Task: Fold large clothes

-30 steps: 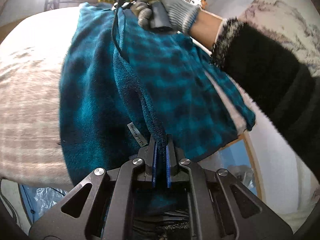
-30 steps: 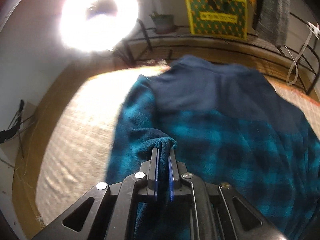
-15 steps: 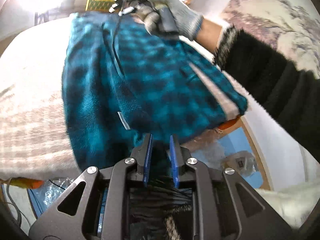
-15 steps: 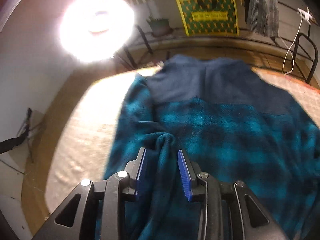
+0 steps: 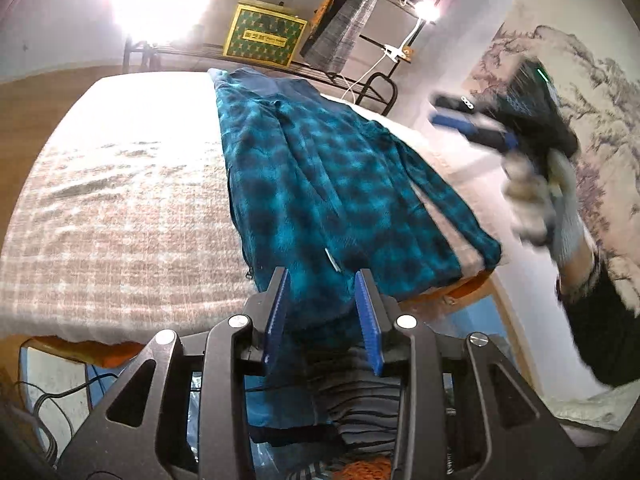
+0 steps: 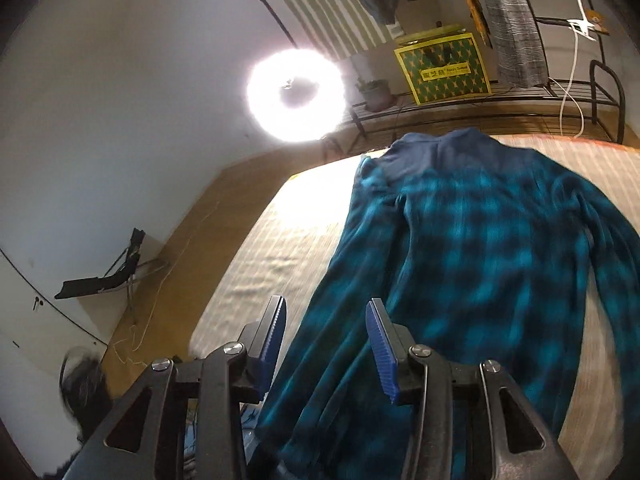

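A teal and black plaid fleece garment with a dark blue yoke lies lengthwise on the bed, folded in from one side. My left gripper hovers over its near hem, jaws opening, pads clear of the cloth. In the right wrist view the same garment spreads below my right gripper, whose jaws are also opening and grip nothing. The right gripper, blurred, shows at the right of the left wrist view in a gloved hand.
A beige checked blanket covers the bed. Behind stand a metal rack with a green and yellow box, hanging clothes and a bright ring light. Bags and cables lie below the bed's near edge.
Both grippers have let go of the garment and opened. They have pulled back and up; the cloth now lies flat on the bed. The right hand has swung away to the right.
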Motion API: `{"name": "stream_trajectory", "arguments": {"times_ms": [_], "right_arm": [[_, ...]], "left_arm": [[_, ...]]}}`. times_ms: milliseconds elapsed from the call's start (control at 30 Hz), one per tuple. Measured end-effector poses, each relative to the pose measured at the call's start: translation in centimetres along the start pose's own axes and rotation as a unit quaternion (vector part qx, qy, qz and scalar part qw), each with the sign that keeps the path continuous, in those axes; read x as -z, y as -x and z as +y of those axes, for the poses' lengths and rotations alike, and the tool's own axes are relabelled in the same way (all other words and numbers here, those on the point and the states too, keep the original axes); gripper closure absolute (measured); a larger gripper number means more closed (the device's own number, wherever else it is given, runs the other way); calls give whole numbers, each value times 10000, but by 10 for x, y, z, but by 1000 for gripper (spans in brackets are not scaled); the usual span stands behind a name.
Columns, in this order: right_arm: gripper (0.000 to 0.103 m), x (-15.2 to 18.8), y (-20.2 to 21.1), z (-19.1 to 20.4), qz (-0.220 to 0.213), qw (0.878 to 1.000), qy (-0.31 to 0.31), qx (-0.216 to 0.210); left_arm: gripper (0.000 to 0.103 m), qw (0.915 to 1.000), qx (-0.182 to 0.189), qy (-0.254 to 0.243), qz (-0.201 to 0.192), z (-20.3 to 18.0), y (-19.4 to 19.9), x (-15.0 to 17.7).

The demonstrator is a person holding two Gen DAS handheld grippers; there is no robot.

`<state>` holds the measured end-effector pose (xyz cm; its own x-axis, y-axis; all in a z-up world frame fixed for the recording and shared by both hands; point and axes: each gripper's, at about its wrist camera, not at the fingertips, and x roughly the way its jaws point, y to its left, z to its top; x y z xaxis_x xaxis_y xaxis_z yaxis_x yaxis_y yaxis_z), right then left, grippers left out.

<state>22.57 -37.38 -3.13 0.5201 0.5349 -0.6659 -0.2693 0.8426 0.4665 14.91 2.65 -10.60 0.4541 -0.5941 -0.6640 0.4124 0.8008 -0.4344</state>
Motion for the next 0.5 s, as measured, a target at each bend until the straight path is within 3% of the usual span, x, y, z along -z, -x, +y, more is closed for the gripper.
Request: {"name": "stream_trajectory", "arguments": {"times_ms": [333, 400, 500], "right_arm": [[58, 74, 105, 31, -875, 9958, -205, -188], [58, 82, 106, 37, -854, 9963, -85, 1], [58, 101, 80, 43, -462, 9985, 59, 292]], "left_arm": [[70, 9994, 331, 122, -46, 21, 13, -23], [70, 9995, 276, 143, 48, 24, 7, -24], [70, 9989, 177, 310, 305, 27, -13, -21]]}}
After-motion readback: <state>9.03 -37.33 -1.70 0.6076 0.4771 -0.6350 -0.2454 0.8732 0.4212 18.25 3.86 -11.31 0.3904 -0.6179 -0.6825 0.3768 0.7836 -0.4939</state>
